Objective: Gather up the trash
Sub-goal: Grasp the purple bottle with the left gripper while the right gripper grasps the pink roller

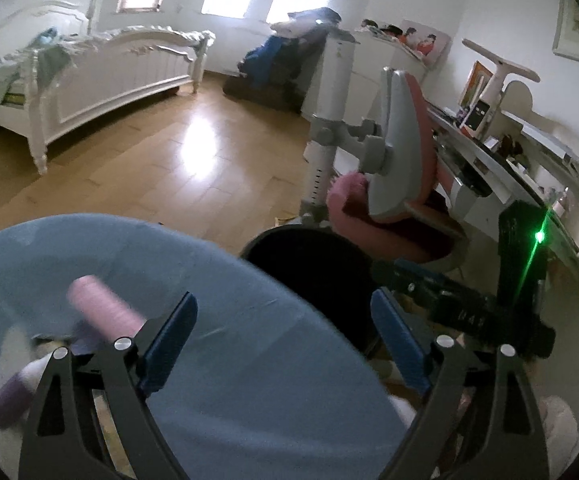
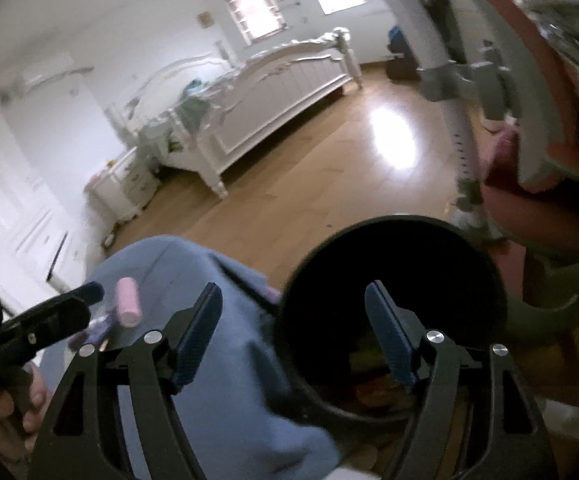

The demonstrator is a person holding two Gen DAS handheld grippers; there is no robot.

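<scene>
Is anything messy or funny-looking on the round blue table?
Yes. A pink ribbed cylinder lies tipped on its side on the round blue tabletop, with a purple cylinder lying beside it. Both are blurred. The black round bin stands right beside the table.

Blue cloth surface carries a pink roll w/ a purple roll just beside it. Wood floor carries a black bin, right beside the cloth, & white bed well beyond.
</scene>
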